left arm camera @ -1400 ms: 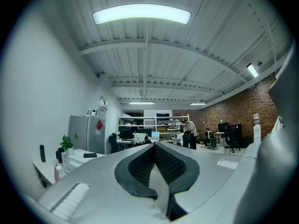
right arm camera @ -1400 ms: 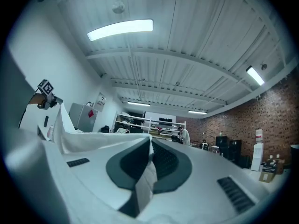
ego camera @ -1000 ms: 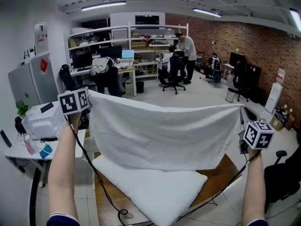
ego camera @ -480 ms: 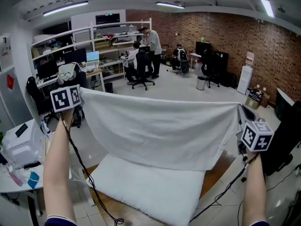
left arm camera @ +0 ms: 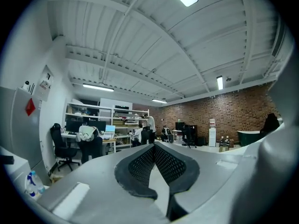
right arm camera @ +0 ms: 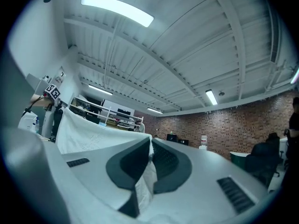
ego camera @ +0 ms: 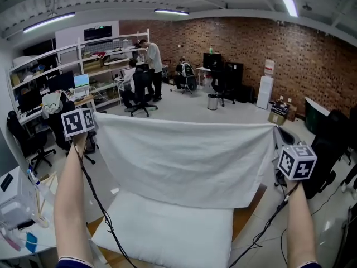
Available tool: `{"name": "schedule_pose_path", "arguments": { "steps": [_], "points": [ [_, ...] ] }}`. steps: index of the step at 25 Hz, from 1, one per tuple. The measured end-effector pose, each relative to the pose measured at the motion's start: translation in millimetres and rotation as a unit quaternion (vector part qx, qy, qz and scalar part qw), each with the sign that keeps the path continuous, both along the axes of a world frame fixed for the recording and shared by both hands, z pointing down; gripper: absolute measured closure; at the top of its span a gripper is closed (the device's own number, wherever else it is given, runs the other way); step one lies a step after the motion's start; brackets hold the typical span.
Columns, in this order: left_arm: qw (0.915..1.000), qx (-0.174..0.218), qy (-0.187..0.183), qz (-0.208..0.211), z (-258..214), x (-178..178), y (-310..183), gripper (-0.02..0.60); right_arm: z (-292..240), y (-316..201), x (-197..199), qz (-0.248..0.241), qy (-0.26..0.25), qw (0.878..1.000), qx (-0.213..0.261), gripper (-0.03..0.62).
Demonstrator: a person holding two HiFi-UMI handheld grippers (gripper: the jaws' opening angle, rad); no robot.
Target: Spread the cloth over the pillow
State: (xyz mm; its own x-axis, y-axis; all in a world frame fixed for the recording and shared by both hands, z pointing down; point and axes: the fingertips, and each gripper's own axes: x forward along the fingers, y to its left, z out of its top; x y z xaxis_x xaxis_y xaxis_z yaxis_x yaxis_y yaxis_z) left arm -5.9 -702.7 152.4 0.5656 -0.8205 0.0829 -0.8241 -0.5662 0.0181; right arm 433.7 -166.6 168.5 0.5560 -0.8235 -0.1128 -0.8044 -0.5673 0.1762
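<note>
A white cloth (ego camera: 184,158) hangs stretched in the air between my two grippers, chest-high. My left gripper (ego camera: 95,118) is shut on its upper left corner, my right gripper (ego camera: 276,135) on its upper right corner. Below the cloth's hanging lower edge lies a white pillow (ego camera: 167,233) on a wooden table (ego camera: 246,214). In the left gripper view a strip of cloth (left arm camera: 157,181) shows between the shut left gripper (left arm camera: 154,147). The right gripper view has the right gripper (right arm camera: 150,143) pinching cloth (right arm camera: 147,178), with the sheet running off to the left.
A white desk (ego camera: 14,236) with bottles and small items stands at the lower left. Black cables (ego camera: 100,205) dangle from both grippers along the table. A dark chair (ego camera: 329,147) is at the right. Farther back are office chairs, desks, shelves and people.
The head view has swung right, so the brick wall now fills the back. The cloth stays stretched between both grippers, and the pillow now lies squarely beneath it.
</note>
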Motion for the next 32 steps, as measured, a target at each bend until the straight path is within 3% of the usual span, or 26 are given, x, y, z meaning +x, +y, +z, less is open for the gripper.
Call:
{"name": "schedule_pose_path", "arguments": {
  "steps": [13, 18, 32],
  "points": [
    [0.9995, -0.019, 0.008, 0.025, 29, 62, -33, 0.572, 31, -9, 35, 0.024, -0.016, 0.999, -0.016, 0.579],
    [0.9985, -0.043, 0.005, 0.035, 65, 62, -49, 0.572, 62, -19, 32, 0.021, -0.026, 0.999, -0.037, 0.579],
    [0.9909, -0.117, -0.057, 0.036, 192, 65, -55, 0.572, 176, -17, 23, 0.030, -0.092, 0.991, -0.091, 0.579]
  ]
}}
